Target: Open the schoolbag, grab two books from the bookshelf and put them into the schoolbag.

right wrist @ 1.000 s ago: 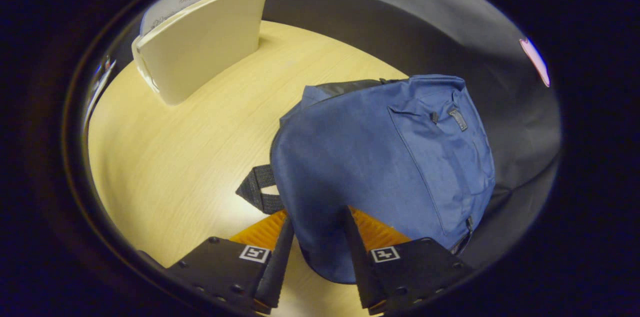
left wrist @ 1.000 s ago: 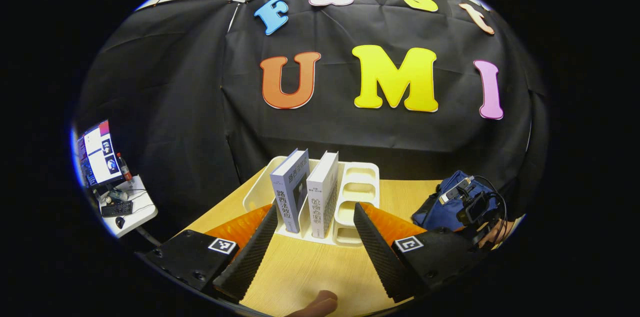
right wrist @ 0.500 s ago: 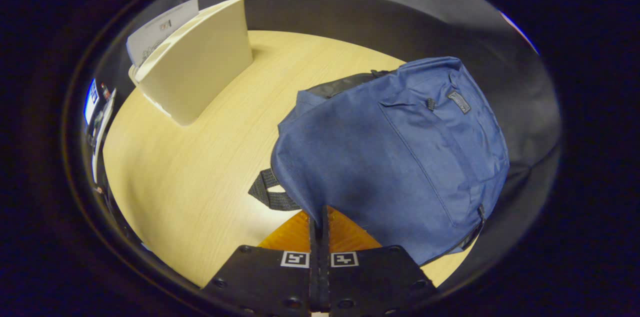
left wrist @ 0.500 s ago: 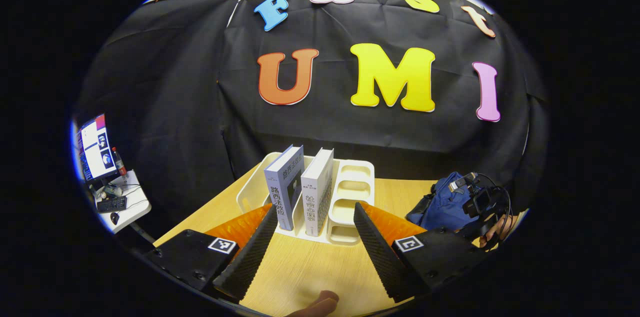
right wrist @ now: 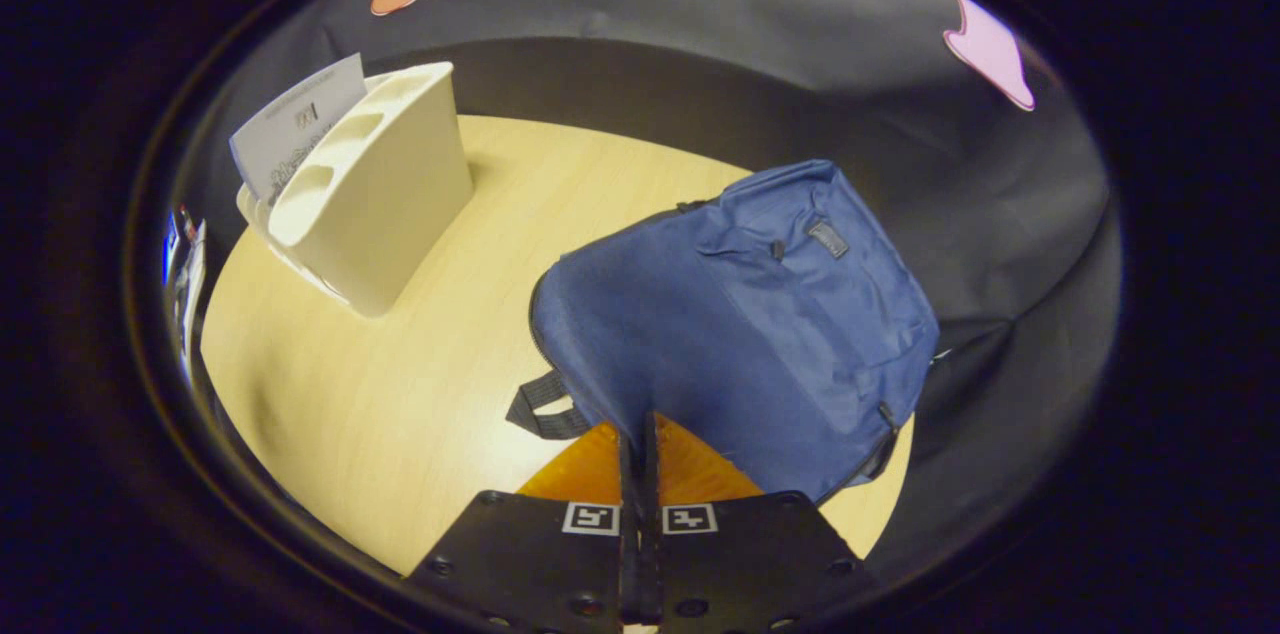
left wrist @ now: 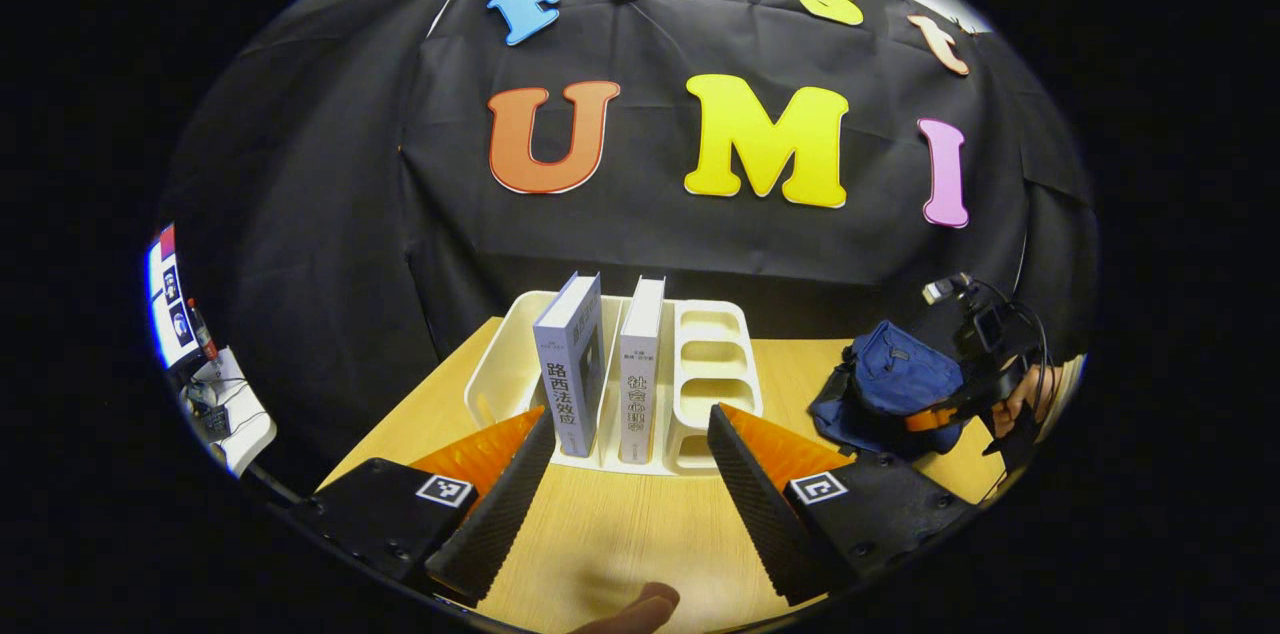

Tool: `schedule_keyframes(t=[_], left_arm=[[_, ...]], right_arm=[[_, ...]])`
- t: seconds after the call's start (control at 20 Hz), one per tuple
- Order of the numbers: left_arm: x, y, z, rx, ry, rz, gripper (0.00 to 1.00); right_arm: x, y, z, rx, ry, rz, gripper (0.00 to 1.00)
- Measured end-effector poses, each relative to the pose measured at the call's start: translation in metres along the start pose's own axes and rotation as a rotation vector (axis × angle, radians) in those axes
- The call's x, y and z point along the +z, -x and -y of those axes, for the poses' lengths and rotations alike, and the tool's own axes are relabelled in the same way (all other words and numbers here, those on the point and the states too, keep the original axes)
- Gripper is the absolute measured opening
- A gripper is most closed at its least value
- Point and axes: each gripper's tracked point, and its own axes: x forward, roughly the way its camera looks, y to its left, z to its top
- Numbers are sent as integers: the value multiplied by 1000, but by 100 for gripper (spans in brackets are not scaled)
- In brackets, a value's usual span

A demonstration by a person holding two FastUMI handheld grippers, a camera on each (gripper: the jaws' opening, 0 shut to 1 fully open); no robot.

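The right gripper (right wrist: 636, 434), open around the near edge of the navy blue fabric schoolbag (right wrist: 740, 324) a second ago, is now clamping that edge with its fingers pressed together, and the bag is sitting smaller and farther off than before, so the gripper is rising and tugging the fabric. This is probably the opening step getting under way; the zip looks closed yet. The schoolbag is lying on the pale wooden table (right wrist: 380, 384), well apart from the cream plastic bookshelf (left wrist: 700, 364). The left gripper (left wrist: 630, 474) is hovering with fingers spread wide, aiming at the two upright grey-and-white books (left wrist: 600, 364) in the shelf's slots, untouched.
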Motion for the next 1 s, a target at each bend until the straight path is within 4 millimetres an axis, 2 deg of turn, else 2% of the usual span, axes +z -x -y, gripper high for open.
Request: schedule_keyframes(t=[0.25,0.35,0.45,0.75,0.9,1.0], left_arm=[[3,-21,1,-32,-34,4,99],[5,-31,6,-48,-41,7,99],[4,-43,9,-46,-30,-4,99],[18,-91,14,-43,-66,-75,99],[36,-117,10,-30,-102,-127,99],[41,-135,8,-22,-112,-180,99]], right_arm=[[37,40,38,-35,-53,91,1],[51,51,58,-43,-63,130,1],[62,59,69,-39,-72,149,1],[79,65,88,-30,-77,155,0],[83,69,90,-24,-81,166,1],[84,70,90,-18,-85,164,1]])
